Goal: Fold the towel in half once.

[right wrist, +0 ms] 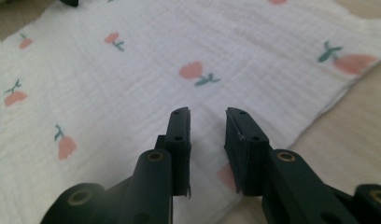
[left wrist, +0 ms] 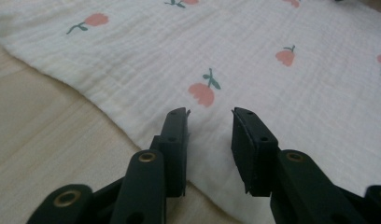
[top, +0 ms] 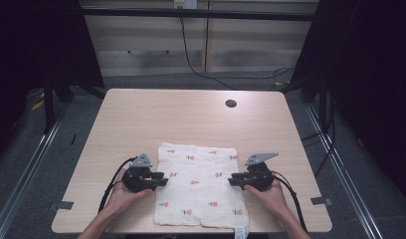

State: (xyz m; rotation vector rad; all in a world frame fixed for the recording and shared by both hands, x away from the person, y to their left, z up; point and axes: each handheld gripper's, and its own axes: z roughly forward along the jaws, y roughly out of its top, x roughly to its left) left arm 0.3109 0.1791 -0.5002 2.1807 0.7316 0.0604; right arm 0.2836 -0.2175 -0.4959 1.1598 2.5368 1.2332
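Two tongs at the side edges of a flowered cloth

Near the front edge of the surface (top: 141, 114), the left tongs (top: 161, 179) and right tongs (top: 233, 179) point inward at the cloth (top: 198, 184), each with its jaws apart and nothing between them, tips over the cloth's left and right borders. The cloth lies flat; beyond it, a dark round hole (top: 231, 103) sits near the far edge.

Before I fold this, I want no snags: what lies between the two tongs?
The flowered cloth alone, flat on the table. The high view shows the left tongs and right tongs at its side edges.
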